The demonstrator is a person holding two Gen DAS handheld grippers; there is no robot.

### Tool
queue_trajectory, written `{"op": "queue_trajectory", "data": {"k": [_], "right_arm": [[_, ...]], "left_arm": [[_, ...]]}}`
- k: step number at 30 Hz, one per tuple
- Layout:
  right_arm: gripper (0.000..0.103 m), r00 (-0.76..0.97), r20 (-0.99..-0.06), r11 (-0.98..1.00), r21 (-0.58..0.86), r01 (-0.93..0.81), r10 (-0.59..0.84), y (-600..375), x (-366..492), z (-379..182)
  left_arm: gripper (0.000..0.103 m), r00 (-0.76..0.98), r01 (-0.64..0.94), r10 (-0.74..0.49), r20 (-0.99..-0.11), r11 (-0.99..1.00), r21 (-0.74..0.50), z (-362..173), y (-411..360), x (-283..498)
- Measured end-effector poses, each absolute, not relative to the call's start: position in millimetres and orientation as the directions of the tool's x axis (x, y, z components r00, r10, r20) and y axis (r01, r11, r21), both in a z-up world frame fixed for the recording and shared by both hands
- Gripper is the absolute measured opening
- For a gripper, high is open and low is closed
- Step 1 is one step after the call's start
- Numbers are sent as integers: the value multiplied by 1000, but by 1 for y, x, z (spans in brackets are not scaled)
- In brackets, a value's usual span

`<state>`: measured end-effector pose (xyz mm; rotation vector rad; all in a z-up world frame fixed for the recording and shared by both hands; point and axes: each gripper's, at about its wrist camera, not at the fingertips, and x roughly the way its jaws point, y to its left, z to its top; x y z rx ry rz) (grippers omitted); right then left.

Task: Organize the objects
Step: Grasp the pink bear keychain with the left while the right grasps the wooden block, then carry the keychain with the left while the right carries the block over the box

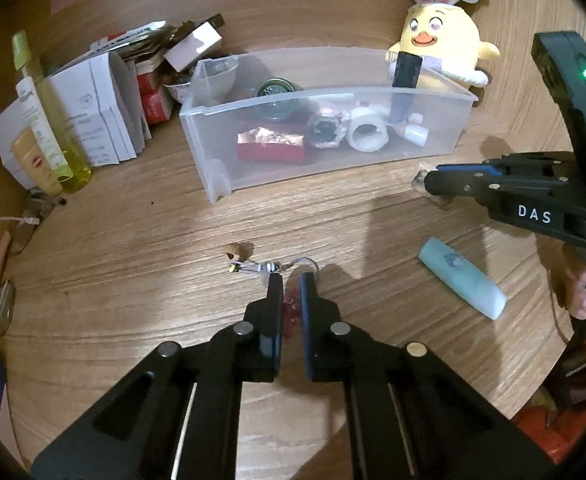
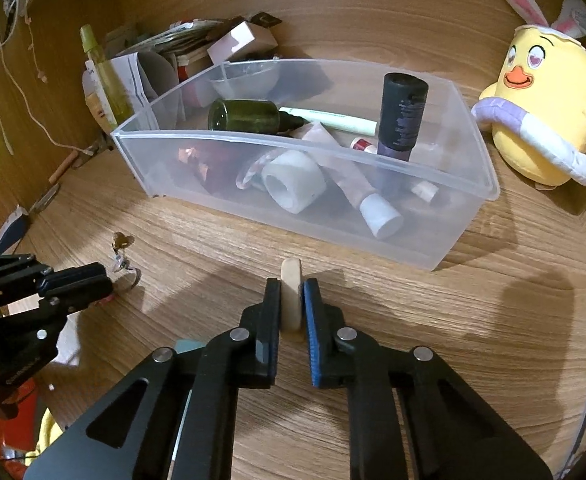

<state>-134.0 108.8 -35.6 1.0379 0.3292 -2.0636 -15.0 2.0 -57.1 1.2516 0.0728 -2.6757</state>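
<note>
- Landmark: clear plastic bin (image 2: 433, 240), already holding a dark bottle, tape roll, tubes.
- Right gripper (image 2: 291, 300) clamped narrow on a small beige stick-like piece (image 2: 291, 292), held on edge just in front of the bin's near wall, above the wooden tabletop (image 2: 453, 340).
- Beige piece looks light, stiff, smooth; grip sits on its flat faces about mid-length, top end poking past the tips. Could slip if the squeeze loosens.
- Left gripper (image 1: 291, 284) sits low on the table, well in front of the bin, fingers nearly closed around something reddish (image 1: 291, 308); hard to tell if it is actually pinched.
- Beaded charm on a thin cord (image 1: 267, 267) lies touching the left fingertips, small heart-shaped bit (image 1: 237, 251) just beyond, toward the bin. Light, floppy, fiddly: best taken at the bead cluster, not the loose loop.
- Pale blue tube (image 1: 463, 282) lies flat in front of the bin's right end; light, rigid, likely slick; grab across the middle.
- Pose: both grippers point toward the bin, right one level and raised, left one tilted down to the table.
</note>
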Motion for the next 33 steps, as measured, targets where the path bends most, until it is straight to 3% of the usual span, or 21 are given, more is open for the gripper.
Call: {"op": "queue_trajectory", "data": {"k": [8, 13, 24, 33], "right_arm": [[10, -373, -745, -655, 112, 747, -553, 115, -128, -27], [10, -389, -726, -658, 114, 744, -567, 122, -127, -17], [10, -415, -700, -666, 115, 738, -581, 130, -124, -3], [10, -439, -652, -660, 127, 741, -618, 129, -125, 18]], "left_arm": [[7, -647, 198, -124, -752, -980, -9, -45, -6, -2], [28, -626, 195, -141, -767, -981, 22, -53, -1, -2], [27, -621, 177, -139, -772, -984, 34, -66, 4, -12], [27, -709, 210, -133, -692, -977, -27, -24, 0, -9]]}}
